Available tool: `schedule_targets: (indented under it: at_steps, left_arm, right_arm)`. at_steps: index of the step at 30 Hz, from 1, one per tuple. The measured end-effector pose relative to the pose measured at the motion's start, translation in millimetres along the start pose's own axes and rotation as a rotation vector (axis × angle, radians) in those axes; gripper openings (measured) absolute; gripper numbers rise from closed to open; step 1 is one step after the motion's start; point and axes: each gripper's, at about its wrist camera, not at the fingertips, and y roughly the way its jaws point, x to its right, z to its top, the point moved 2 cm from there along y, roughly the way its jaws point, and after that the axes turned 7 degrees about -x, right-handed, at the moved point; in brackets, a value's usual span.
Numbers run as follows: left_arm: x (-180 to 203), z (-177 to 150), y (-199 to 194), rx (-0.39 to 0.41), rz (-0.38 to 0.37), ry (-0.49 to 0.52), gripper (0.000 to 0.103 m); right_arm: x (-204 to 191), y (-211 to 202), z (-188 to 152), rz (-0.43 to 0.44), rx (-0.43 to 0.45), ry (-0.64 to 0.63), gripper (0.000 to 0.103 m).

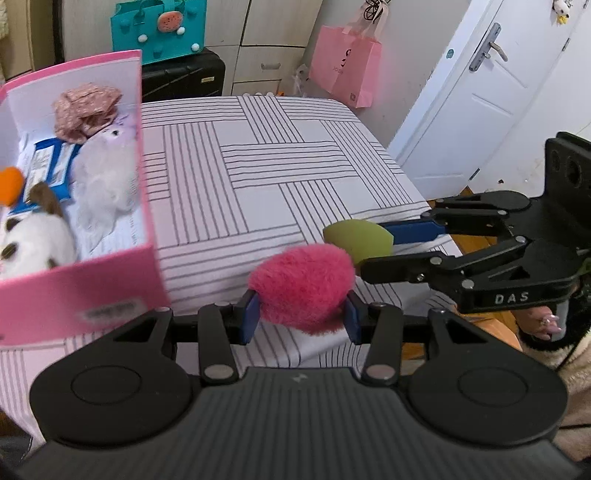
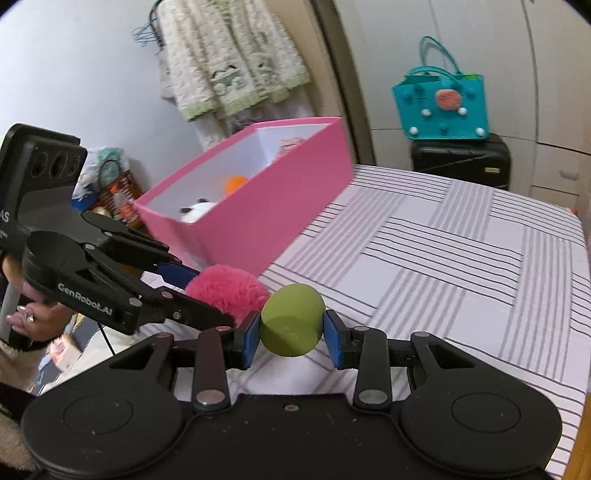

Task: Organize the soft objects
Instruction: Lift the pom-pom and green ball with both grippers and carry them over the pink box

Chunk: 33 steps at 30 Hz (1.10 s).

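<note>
A bed (image 1: 288, 155) with a white cover of grey stripes fills most of both views. On its left part stands an open pink box (image 1: 88, 284), and inside it lie several soft things: a white fluffy toy (image 1: 105, 184), a white toy with dark spots (image 1: 33, 240), a pinkish cloth (image 1: 86, 110), a blue and white packet (image 1: 51, 162) and an orange ball (image 1: 11, 184) at the left edge. Behind the bed stand a black suitcase (image 1: 184, 77) with a teal bag (image 1: 159, 27) on top, and a pink bag (image 1: 345, 62) hangs near a white door (image 1: 491, 92). The left gripper (image 1: 301, 315) pinches a pink pompom (image 1: 301, 290) between its blue pads; it is in the air over the bed, near the right side of the box. The right gripper (image 2: 293, 336) pinches a green sponge (image 2: 291, 319) in the same way, also above the cover. In the right wrist view the sponge is just beside the pompom, maybe touching it; I cannot tell for sure. A hand (image 2: 31, 319) holds the handle of the left gripper.
</note>
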Motion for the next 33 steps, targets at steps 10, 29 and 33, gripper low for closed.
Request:
schedule_targets:
  at_steps: [10, 29, 33]
  left_arm:
    - [-10.8, -32.6, -53.7, 0.035, 0.003, -0.029, 0.044]
    - [-47.0, -31.6, -144.6, 0.209, 0.12, 0.008, 0.044]
    - [-55.8, -16.3, -154.4, 0.238, 0.165, 0.035, 0.044]
  right_arm:
    - [-43.2, -8.0, 14.7, 0.088, -0.015, -0.063, 0.042]
    - [-110.4, -8.4, 80.2, 0.107, 0.013, -0.21, 0.042]
    - [-114.7, -2.1, 97.9, 0.067, 0.03, -0.232, 0.042]
